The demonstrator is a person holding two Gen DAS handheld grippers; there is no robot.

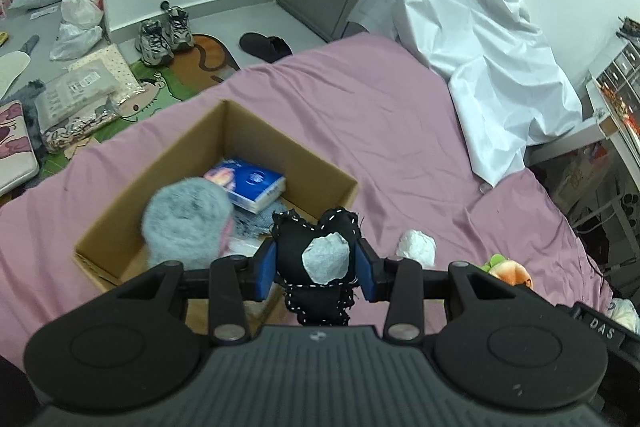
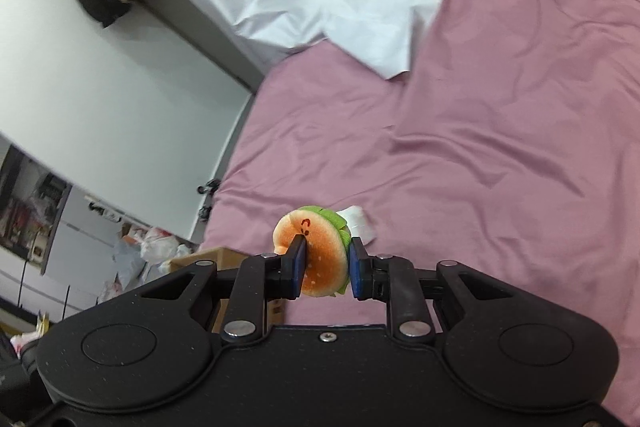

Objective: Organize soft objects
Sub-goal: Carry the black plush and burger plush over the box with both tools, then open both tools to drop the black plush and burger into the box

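Note:
My left gripper (image 1: 318, 267) is shut on a black soft toy (image 1: 316, 259) with white stitching and a grey patch, held above the near right corner of an open cardboard box (image 1: 168, 163) on the pink bed. Inside the box lie a fluffy grey plush (image 1: 186, 221) and a blue tissue pack (image 1: 250, 187). My right gripper (image 2: 324, 267) is shut on a plush hamburger (image 2: 320, 255), orange bun with green lettuce, lifted over the bed. The same hamburger (image 1: 508, 269) shows at the right in the left wrist view. A white crumpled soft ball (image 1: 416, 247) rests on the sheet.
A white sheet (image 1: 480, 47) drapes furniture at the bed's far side. On the floor to the left lie shoes (image 1: 164, 35), bags and packages (image 1: 76, 95). A shelf (image 1: 616, 87) stands at the right. A white tag or cloth (image 2: 358, 223) lies behind the hamburger.

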